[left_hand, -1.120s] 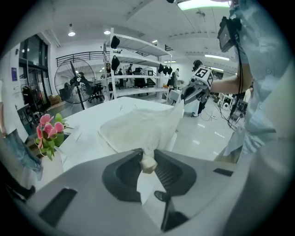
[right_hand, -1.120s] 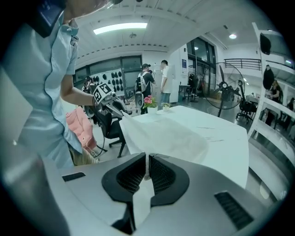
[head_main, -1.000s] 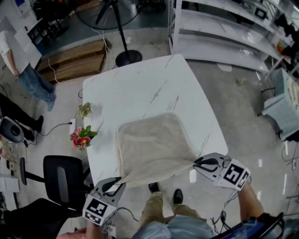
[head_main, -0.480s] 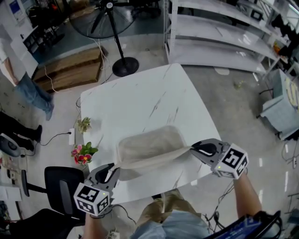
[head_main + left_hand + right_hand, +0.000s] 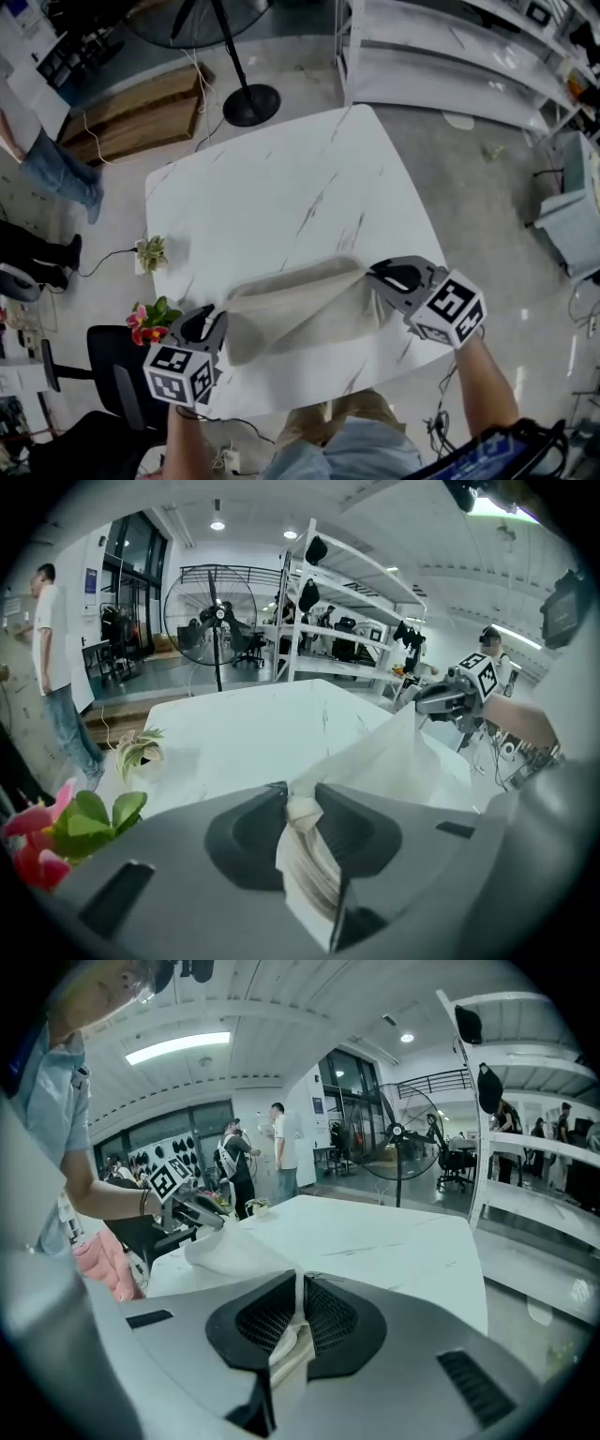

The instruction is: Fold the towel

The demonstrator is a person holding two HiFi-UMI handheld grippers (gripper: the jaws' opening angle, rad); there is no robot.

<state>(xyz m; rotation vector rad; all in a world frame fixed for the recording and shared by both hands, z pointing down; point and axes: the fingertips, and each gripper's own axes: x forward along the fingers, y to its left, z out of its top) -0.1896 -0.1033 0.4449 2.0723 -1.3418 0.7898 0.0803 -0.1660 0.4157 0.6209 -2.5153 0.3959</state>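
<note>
Now the left gripper [image 5: 214, 324] and right gripper [image 5: 375, 276], jaws just eased slightly wider, each pinch a corner of the beige cloth towel [image 5: 300, 309] over the white marble-patterned table [image 5: 272, 187].

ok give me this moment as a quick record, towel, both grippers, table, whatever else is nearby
towel: beige, on table, draped between the grippers, partly doubled over
left gripper: shut on a towel corner, jaws just eased slightly wider
right gripper: shut on the other corner, jaws just eased slightly wider
table: white, dark veins
nearby: flowers, fan stand on floor
</note>
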